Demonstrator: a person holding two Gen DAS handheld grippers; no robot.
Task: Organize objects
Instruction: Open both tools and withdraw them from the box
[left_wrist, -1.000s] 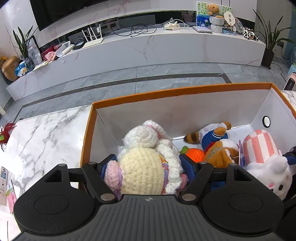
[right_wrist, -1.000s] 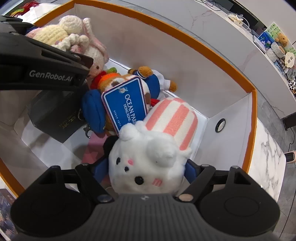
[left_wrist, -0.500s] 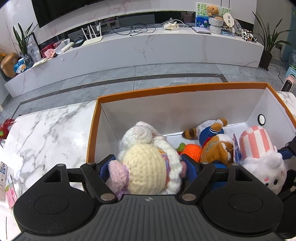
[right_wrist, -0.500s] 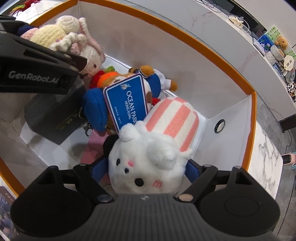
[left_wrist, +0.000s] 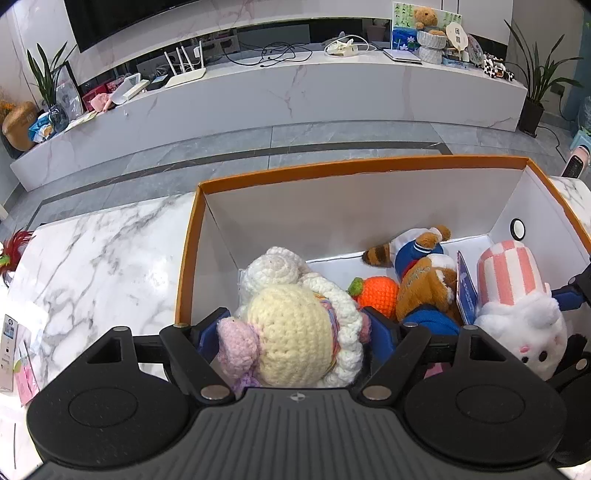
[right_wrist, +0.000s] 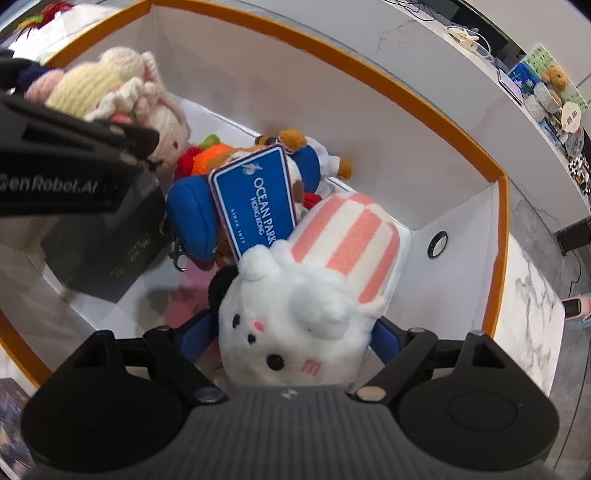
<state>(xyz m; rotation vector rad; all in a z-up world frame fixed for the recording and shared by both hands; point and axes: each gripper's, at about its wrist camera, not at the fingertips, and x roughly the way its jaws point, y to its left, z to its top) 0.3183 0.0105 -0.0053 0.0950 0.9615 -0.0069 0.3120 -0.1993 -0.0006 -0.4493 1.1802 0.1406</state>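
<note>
We've got the left gripper clamped on the crocheted doll at the left end of the orange-rimmed box, the right gripper squeezing the white plush near the right end, raccoon plush between.

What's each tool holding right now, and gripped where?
Left tool: crocheted doll, by its head. Right tool: white plush, by its head sides.

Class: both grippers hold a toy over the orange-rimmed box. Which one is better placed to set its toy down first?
Probably the right gripper: its white plush hangs over bare box floor, while the left gripper's crochet doll sits above a black case.
</note>
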